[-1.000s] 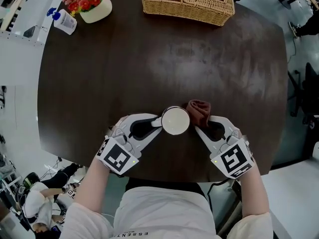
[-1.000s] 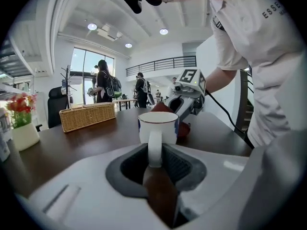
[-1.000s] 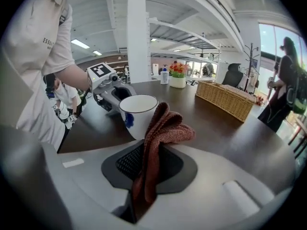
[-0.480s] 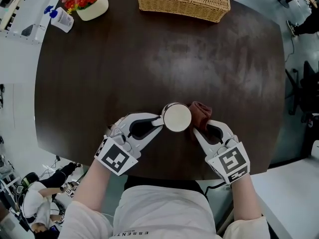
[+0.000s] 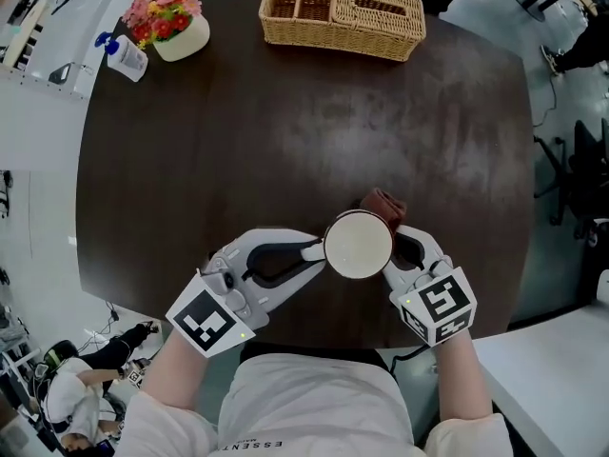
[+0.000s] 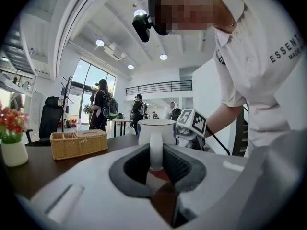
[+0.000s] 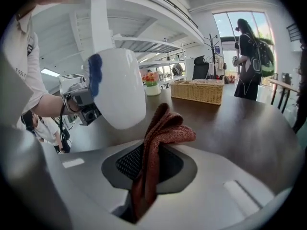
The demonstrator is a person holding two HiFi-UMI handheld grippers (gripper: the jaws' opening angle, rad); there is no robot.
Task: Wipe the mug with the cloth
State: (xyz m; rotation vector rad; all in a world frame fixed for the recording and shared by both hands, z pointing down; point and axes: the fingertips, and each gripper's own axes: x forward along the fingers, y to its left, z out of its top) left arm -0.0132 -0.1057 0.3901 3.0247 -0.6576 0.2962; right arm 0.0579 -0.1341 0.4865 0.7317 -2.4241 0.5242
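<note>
A white mug (image 5: 359, 245) hangs above the dark table's near edge, seen from above in the head view. My left gripper (image 5: 318, 250) is shut on its handle (image 6: 155, 147), with the mug body (image 6: 157, 129) upright beyond the jaws. My right gripper (image 5: 398, 248) is shut on a folded reddish-brown cloth (image 7: 158, 139), whose top (image 5: 382, 204) pokes out just right of the mug. In the right gripper view the mug (image 7: 119, 87) hangs tilted at upper left, close to the cloth; whether they touch I cannot tell.
A wicker basket (image 5: 342, 15) with compartments stands at the table's far edge. A white pot of flowers (image 5: 169, 21) and a spray bottle (image 5: 125, 55) sit at the far left corner. The dark round table (image 5: 285, 131) spreads between them and me. People stand far behind.
Both grippers have shifted right and nearer to me. The mug has risen and looks larger, and the cloth now sits closer against the mug's right side.
</note>
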